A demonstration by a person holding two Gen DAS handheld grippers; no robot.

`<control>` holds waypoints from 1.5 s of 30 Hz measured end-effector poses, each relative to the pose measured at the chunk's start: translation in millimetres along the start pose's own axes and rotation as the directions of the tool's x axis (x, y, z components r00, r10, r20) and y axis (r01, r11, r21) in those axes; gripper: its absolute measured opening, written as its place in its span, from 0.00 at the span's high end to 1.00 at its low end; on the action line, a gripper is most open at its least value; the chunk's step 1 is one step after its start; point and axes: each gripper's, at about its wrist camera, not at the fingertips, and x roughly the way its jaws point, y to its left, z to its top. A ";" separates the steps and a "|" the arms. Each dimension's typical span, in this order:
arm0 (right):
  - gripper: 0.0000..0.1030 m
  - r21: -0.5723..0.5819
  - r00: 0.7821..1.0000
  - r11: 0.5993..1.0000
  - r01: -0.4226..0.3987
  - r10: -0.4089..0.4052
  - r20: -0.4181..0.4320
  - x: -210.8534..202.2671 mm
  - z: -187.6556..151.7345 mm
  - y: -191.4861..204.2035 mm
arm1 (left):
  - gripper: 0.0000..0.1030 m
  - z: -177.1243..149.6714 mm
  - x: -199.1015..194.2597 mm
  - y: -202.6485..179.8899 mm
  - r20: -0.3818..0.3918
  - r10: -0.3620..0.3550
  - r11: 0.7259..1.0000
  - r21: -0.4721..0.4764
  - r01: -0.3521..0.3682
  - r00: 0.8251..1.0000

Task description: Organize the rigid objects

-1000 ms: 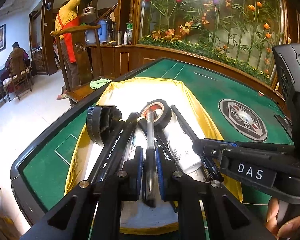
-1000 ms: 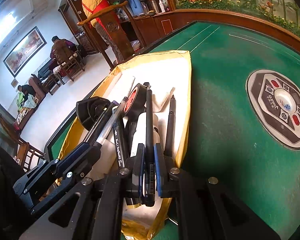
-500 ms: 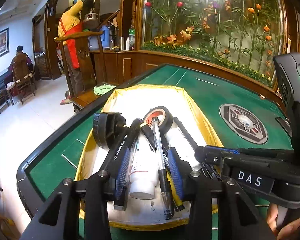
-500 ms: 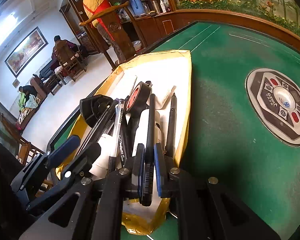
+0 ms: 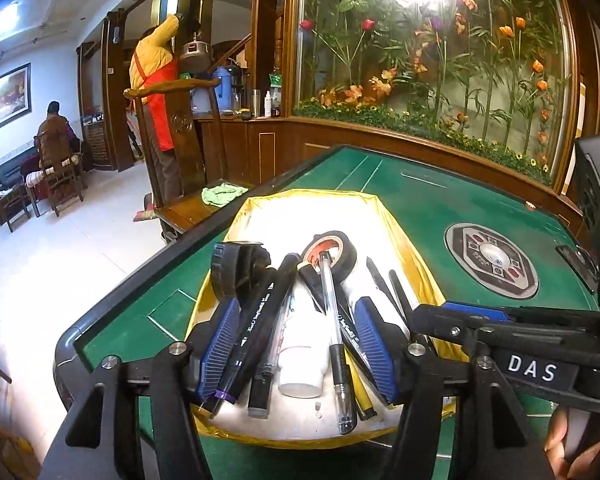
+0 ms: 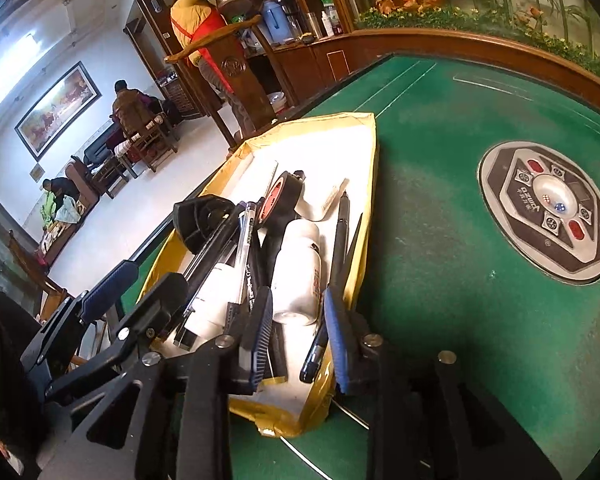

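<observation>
Green table (image 5: 440, 208) carries a yellow-rimmed tray (image 5: 384, 208) heaped with pens, white bottles, and a tape roll (image 5: 342, 246). Left gripper (image 5: 296, 344) is opening wide, gripping nothing; clear pen (image 5: 334, 320) lies loose between its fingers. Right gripper (image 6: 300, 320) is opening, its dark pen (image 6: 338, 252) free. Risk: pens roll off the bottles, or fingers snag the pile on withdrawal.
</observation>
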 end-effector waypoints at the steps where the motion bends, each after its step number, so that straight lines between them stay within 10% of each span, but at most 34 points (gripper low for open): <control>1: 0.73 -0.002 1.000 1.000 0.001 -0.001 0.004 -1.7 -1.2 0.7 | 0.38 -0.5 -1.8 -0.6 0.003 0.002 1.000 0.002 -0.002 1.000; 30: 0.12 -0.127 0.972 0.982 0.139 -0.111 0.209 -65.4 -58.9 -2.9 | 0.01 -27.0 -67.9 -1.8 0.188 0.057 0.998 0.002 -0.058 0.981; 45: 0.11 -0.133 0.951 0.984 0.120 -0.075 0.300 -84.1 -69.0 -21.1 | 0.01 -26.8 -71.8 -24.9 0.109 0.075 0.991 0.103 -0.086 0.991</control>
